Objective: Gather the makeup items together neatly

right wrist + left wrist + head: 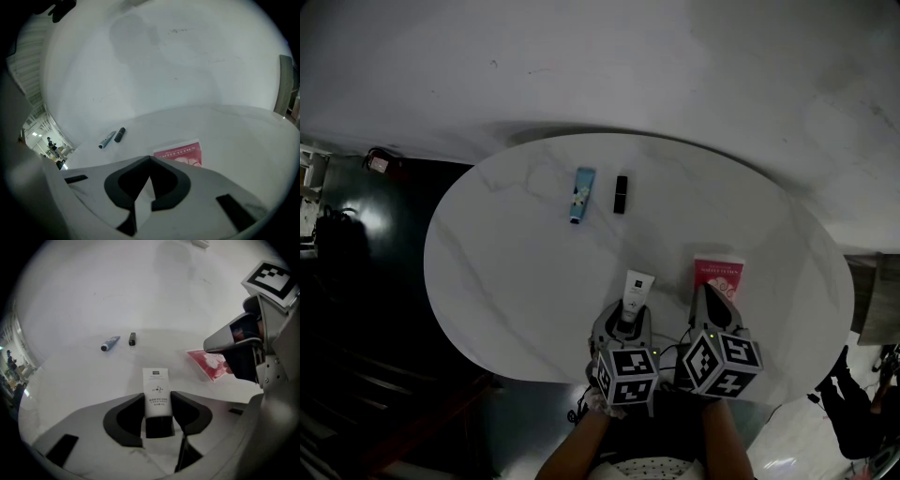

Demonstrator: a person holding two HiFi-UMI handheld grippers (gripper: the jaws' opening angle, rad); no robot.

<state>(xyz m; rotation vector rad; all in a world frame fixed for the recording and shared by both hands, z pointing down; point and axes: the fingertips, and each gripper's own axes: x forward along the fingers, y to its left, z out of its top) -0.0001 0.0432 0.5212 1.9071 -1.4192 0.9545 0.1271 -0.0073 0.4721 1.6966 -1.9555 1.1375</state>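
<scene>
A white tube [636, 289] [156, 392] with a black cap lies on the round marble table [516, 272], near its front edge. My left gripper [623, 322] [157, 403] is shut on it, with both jaws against its sides just above the cap. To its right, a red packet [719, 277] [180, 152] [211, 363] lies flat. My right gripper [706, 298] [150, 160] is shut and empty, its tips over the packet's near edge. Farther back lie a blue tube [581, 194] [109, 343] [107, 139] and a black lipstick [621, 193] [132, 339] [120, 134], side by side.
The table's edge curves close in front of the person's arms [581, 441]. A dark floor and dark furniture [356, 309] lie to the left. A white wall [581, 66] rises behind the table.
</scene>
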